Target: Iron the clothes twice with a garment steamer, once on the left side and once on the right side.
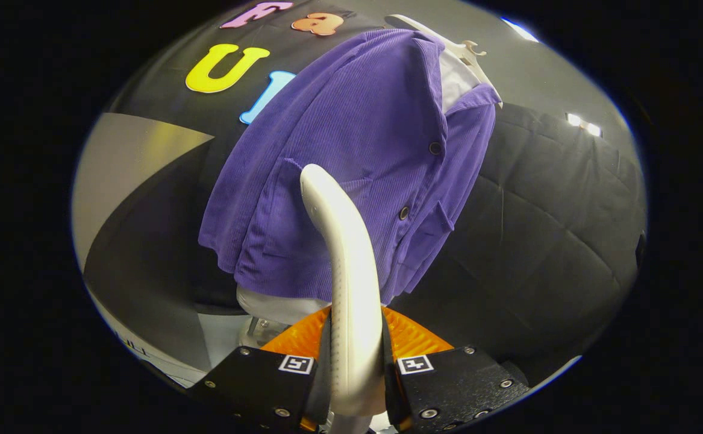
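A purple corduroy jacket [357,150] hangs on a white hanger [459,51] in front of the black booth wall, tilted in this view. It has dark buttons down the front and a white lining at the collar. My gripper [354,361] is shut on the white garment steamer [348,265], both fingers pressing on its handle. The steamer curves up and away from the fingers, and its rounded head lies over the jacket's lower front, near the pocket left of the button line. Whether the head touches the cloth I cannot tell.
A white base or stand [273,304] shows just under the jacket's hem. A quilted black wall [544,211] lies to the right of the jacket. A grey panel [128,163] stands to the left. Two ceiling lights [583,123] glow at the upper right.
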The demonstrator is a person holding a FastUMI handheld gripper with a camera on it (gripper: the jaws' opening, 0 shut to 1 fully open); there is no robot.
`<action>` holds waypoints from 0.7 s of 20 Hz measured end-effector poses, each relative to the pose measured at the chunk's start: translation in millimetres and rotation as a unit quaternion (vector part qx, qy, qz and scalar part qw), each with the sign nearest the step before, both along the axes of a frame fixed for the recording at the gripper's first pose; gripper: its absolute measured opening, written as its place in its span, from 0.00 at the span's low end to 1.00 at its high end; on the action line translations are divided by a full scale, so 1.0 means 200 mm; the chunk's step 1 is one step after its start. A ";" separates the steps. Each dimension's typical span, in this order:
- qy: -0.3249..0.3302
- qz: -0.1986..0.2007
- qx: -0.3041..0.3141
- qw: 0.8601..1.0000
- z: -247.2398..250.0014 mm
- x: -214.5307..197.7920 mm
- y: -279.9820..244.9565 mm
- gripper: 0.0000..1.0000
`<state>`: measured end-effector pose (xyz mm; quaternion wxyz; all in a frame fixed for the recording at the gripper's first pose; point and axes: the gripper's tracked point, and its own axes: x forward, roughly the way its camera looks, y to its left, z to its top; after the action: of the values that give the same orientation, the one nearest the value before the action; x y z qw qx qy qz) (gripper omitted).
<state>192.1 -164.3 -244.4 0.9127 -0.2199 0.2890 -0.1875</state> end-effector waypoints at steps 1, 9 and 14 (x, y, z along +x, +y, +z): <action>0.006 0.000 0.003 1.000 -0.02 -0.01 0.00 0.36; 0.012 0.007 0.045 0.999 -0.01 -0.17 -0.02 0.36; -0.032 0.007 0.082 0.996 0.24 -0.28 -0.06 0.36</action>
<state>136.6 -176.2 -196.4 0.9379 -0.1402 0.2720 -0.1634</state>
